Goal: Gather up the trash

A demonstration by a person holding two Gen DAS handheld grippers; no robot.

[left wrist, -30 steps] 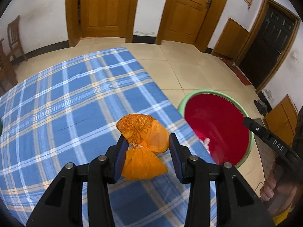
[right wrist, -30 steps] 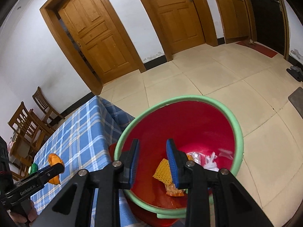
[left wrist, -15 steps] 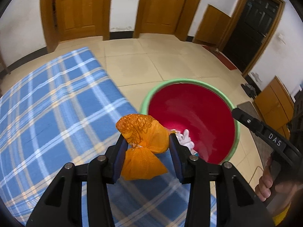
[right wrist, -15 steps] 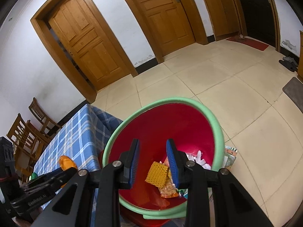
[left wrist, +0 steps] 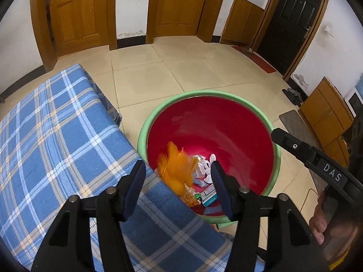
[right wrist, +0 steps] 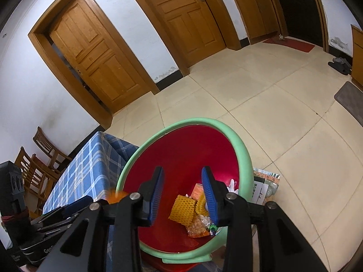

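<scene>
An orange mesh bag (left wrist: 174, 170), blurred, drops free between my left gripper's (left wrist: 178, 180) pads, whose jaws are opening at the table's edge over the basin. The red basin with a green rim (left wrist: 275, 149) stands on the floor beside the table and holds a yellow mesh piece (right wrist: 182, 210), wrappers and white scraps. My right gripper (right wrist: 182, 192) hangs over the basin (right wrist: 186, 156), its jaws opening with nothing between them. In the right wrist view the left gripper (right wrist: 56, 217) shows at lower left, with the orange bag (right wrist: 113, 196) as a blur at its tip.
A blue plaid cloth covers the table (left wrist: 56, 140). Wooden chairs (right wrist: 38, 158) stand past its far end. A printed packet (right wrist: 265, 185) lies on the tiles beside the basin. Slippers (right wrist: 340, 64), a grey mat (right wrist: 351, 102) and wooden doors (left wrist: 79, 13) line the room.
My left gripper carried the orange bag from over the table to the basin's edge, spread its jaws and let the bag go. The right jaws widened a little.
</scene>
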